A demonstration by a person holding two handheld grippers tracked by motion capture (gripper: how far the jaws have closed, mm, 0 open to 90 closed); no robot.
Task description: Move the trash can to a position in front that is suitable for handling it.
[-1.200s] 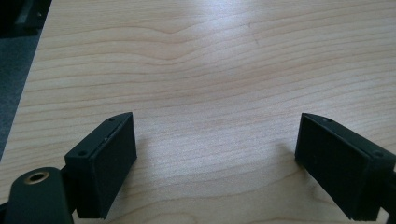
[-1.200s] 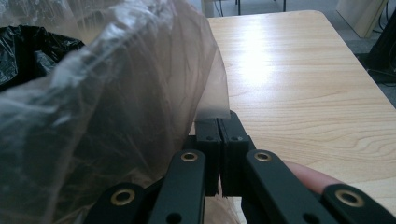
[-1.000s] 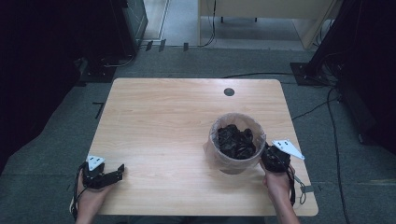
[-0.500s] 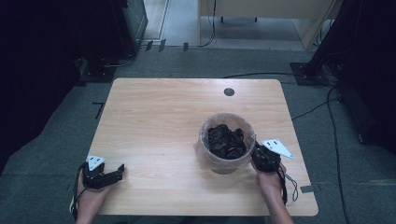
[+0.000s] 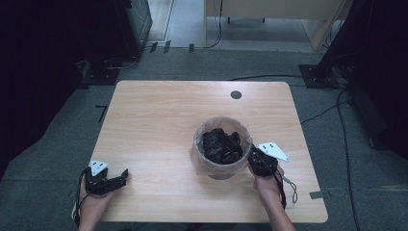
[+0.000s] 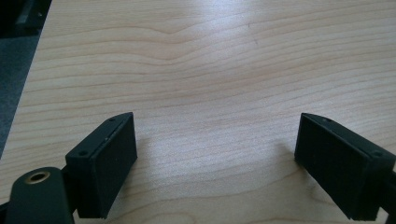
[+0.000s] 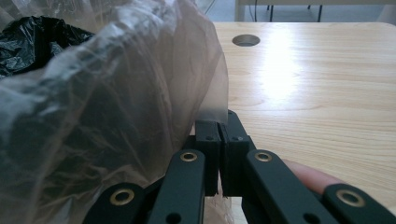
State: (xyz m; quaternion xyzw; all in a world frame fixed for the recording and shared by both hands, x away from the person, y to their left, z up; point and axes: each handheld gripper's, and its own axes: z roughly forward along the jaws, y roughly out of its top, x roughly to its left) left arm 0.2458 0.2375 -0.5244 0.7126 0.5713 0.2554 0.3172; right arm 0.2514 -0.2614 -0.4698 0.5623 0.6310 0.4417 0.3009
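A small bin [image 5: 211, 169] lined with a clear plastic bag [image 7: 116, 93] stands at the front right of the wooden table [image 5: 154, 120]. Crumpled black plastic [image 5: 221, 144] lies inside it. My right gripper [image 5: 252, 161] is at the bin's right side, its jaws pressed together on a fold of the clear liner [image 7: 215, 109], as the right gripper view shows [image 7: 219, 125]. My left gripper [image 5: 122, 177] rests near the front left corner of the table, far from the bin. Its jaws [image 6: 215, 163] stand wide apart over bare wood with nothing between them.
A round cable hole [image 5: 235, 95] is in the tabletop near the far edge; it also appears beyond the liner in the right gripper view [image 7: 246, 40]. Cables [image 5: 332, 106] run over the floor to the right. Dark equipment stands at the far left.
The bin has slid leftward across the table together with my right gripper, which keeps its hold on the liner. The left gripper has stayed put.
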